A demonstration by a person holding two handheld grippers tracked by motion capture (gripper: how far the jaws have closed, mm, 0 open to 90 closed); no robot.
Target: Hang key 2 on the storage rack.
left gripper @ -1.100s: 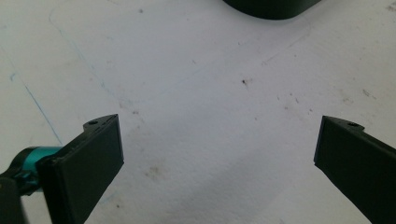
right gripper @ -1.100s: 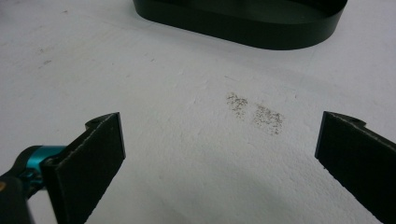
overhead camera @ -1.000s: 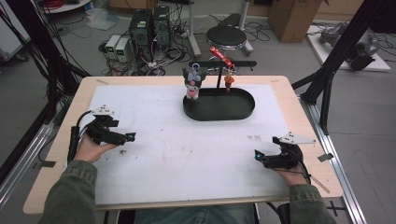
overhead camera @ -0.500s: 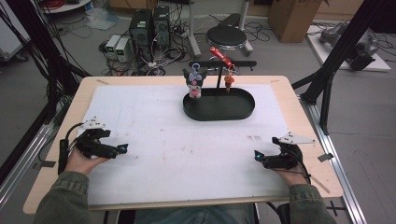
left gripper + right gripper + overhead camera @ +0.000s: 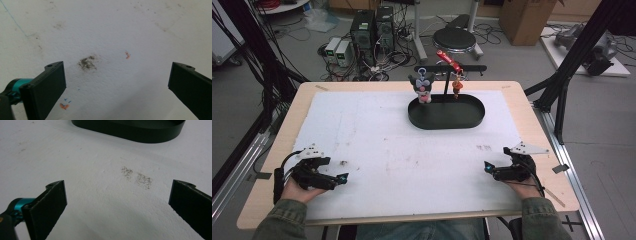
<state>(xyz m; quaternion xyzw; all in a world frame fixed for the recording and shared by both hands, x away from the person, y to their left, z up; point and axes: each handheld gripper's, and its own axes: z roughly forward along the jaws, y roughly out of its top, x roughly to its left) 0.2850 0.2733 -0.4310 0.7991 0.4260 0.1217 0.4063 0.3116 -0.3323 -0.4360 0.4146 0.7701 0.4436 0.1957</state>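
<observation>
At the bottom of the high view, a person's two sleeved forearms enter the frame, each hand holding a two-jaw gripper low over a white sheet [image 5: 412, 155] that covers a wooden table [image 5: 532, 115]. The left gripper [image 5: 343, 177] sits at the lower left, its jaws spread wide and holding nothing; in the left gripper view a dark smudge [image 5: 87, 63] and small orange marks lie on the sheet between them. The right gripper [image 5: 487, 167] sits at the lower right, jaws also wide apart and empty, over a pair of grey speckled patches [image 5: 137, 178]. Well beyond both, at upper centre, stands a black oval tray [image 5: 447, 120] with a post and crossbar [image 5: 451, 69]. A dark plush keychain figure [image 5: 423, 89] and a small orange charm [image 5: 456, 86] hang from the bar.
</observation>
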